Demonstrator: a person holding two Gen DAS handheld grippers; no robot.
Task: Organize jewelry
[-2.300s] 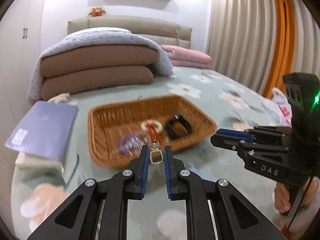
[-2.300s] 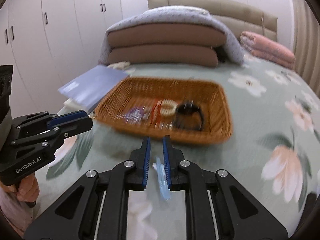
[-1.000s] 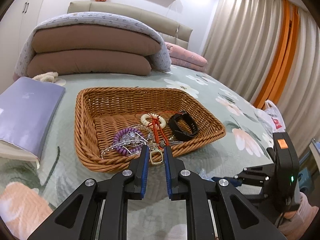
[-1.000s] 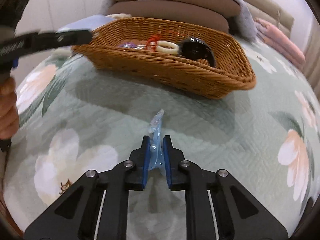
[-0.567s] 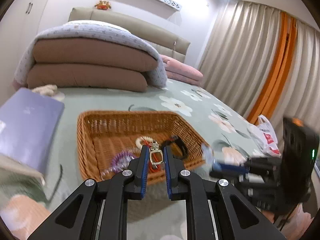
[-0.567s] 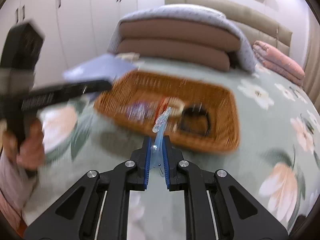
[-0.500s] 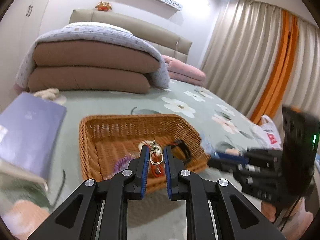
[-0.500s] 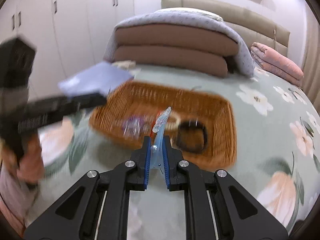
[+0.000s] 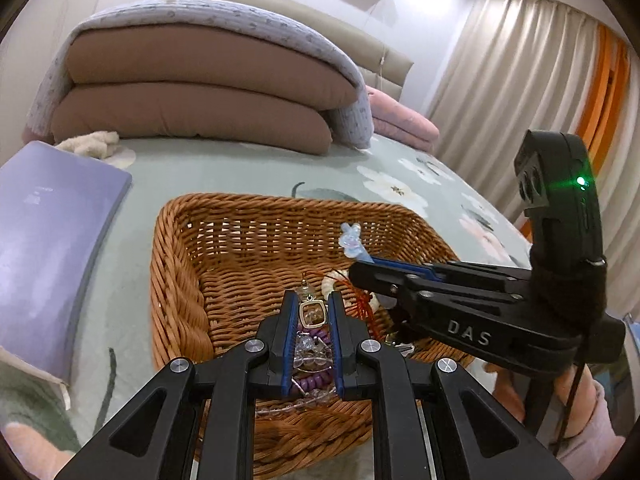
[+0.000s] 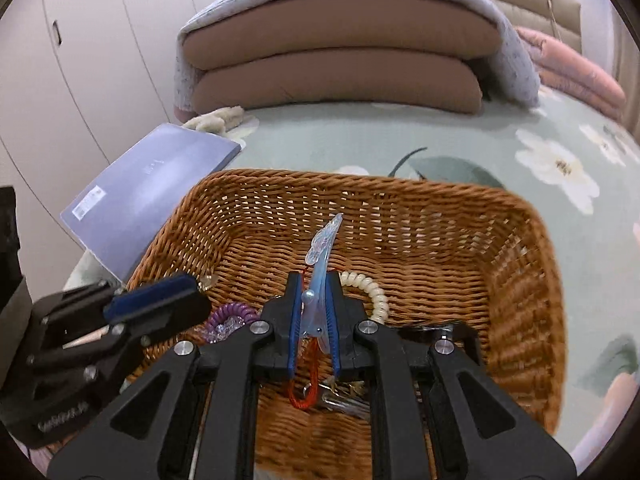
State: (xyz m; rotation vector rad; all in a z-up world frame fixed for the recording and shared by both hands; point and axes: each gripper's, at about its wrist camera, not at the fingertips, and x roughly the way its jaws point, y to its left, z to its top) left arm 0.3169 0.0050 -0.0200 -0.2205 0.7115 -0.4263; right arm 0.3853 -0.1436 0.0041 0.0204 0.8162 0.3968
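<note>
A brown wicker basket [image 9: 180, 272] [image 10: 520, 264] lies on the bed. My left gripper [image 9: 313, 308] is shut on a small gold-framed pendant [image 9: 312, 315] and holds it over the basket's near part. My right gripper [image 10: 313, 292] is shut on a pale blue translucent hair clip [image 10: 322, 258], also over the basket; the clip shows in the left wrist view [image 9: 352, 242] too. In the basket lie a purple bead bracelet [image 10: 232, 316], a cream coil bracelet [image 10: 370, 292] and a red cord [image 10: 308, 384].
A lavender book [image 9: 44, 240] [image 10: 148, 196] lies left of the basket. Folded brown quilts [image 9: 192, 92] and pink bedding [image 9: 400, 124] are stacked behind. The right gripper's body [image 9: 480, 312] crosses the basket's right side in the left wrist view.
Both grippers have moved forward over the basket with their items still held. The right gripper picked the blue clip up off the bedspread about a second ago.
</note>
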